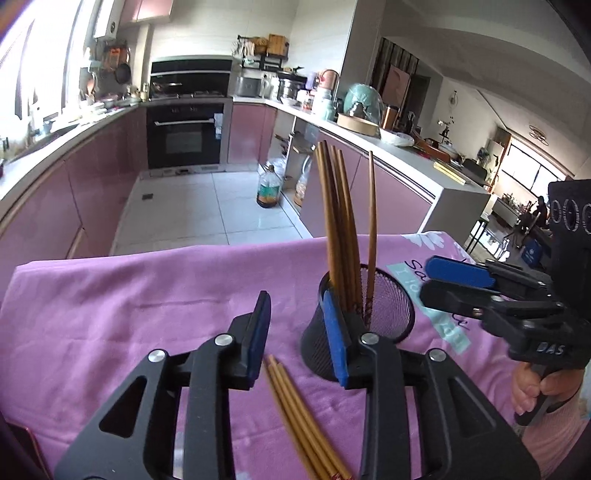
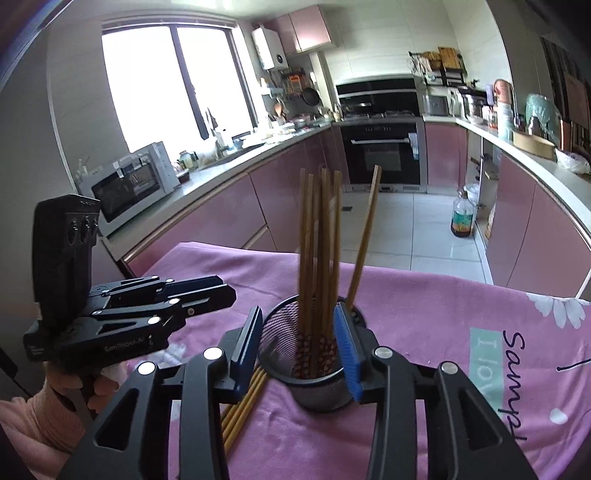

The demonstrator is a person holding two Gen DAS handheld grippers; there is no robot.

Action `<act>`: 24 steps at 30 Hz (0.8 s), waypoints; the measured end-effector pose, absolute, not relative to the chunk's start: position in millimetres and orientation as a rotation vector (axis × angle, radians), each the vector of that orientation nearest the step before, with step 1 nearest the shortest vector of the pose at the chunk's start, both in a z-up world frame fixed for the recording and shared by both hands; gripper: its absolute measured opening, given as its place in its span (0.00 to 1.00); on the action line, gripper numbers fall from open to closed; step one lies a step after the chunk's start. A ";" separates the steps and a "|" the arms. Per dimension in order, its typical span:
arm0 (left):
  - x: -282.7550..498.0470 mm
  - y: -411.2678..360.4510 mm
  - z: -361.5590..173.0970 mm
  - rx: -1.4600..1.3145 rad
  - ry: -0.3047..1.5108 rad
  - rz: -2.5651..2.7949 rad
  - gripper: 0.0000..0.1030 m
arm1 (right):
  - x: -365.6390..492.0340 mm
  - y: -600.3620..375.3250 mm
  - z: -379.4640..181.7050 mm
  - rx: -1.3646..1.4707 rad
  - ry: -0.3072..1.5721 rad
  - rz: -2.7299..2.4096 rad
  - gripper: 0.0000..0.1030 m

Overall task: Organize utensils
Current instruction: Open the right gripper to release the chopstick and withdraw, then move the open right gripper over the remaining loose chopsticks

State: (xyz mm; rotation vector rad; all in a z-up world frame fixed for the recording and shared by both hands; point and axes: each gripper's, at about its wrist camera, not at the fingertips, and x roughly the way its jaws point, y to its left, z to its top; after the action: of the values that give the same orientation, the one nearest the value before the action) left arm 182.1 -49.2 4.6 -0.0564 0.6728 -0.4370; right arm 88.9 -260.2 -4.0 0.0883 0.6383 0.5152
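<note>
A U-shaped kitchen runs round the room, its glossy pink cabinet fronts [image 2: 236,218] set under a pale grey worktop [image 1: 406,155], with a black built-in oven [image 1: 186,134] and a black extractor hood [image 2: 376,92] above it at the far end against white tiled walls [image 1: 207,33]. Bright daylight pours through a large dark-framed window [image 2: 173,81] over the left-hand counter, where a silver microwave oven [image 2: 133,184] stands. The floor is laid with large glossy white tiles [image 1: 207,206], and a brown-tinted plastic oil bottle [image 1: 269,186] stands on it by the right-hand cabinets.
</note>
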 end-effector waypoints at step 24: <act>113.8 -18.2 -86.3 0.013 0.824 -0.343 0.37 | 58.8 -203.6 -102.2 0.062 0.884 0.522 0.42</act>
State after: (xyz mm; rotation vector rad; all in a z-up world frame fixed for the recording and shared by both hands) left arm 113.8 -18.2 -86.3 0.0133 0.8238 -0.3432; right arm 58.8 -203.6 -102.2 0.0618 0.8841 0.5224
